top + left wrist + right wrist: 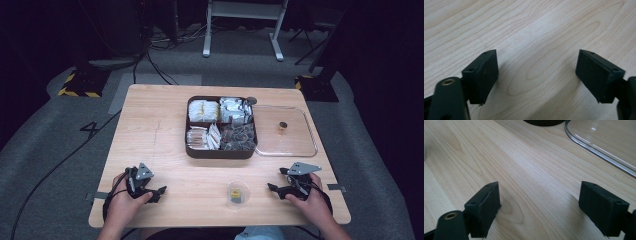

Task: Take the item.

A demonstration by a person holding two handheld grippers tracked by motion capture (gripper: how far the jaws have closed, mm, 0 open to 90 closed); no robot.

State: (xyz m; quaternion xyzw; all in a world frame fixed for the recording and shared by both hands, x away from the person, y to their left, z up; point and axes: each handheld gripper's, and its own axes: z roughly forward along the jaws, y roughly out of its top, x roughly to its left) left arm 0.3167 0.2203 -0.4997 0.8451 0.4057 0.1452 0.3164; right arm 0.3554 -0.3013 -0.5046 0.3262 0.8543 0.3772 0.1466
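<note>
Both grippers rest low at the table's point(160, 145) near edge, left gripper point(536, 75) at 7 o'clock, right gripper point(540, 207) at 5, jaws spread wide with nothing between, likely a ready pose. Divided tray point(221, 151) of packets sits centre toward 12, clear lid point(312, 145) set off beside it at 2, giving open access; small cup point(238, 192) at 6 between the hands.

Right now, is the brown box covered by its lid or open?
Open. The brown box shows its four filled compartments, and the clear lid lies flat on the table beside it.

Left gripper point(161, 192) and right gripper point(270, 187) rest low, jaws spread wide.
</note>
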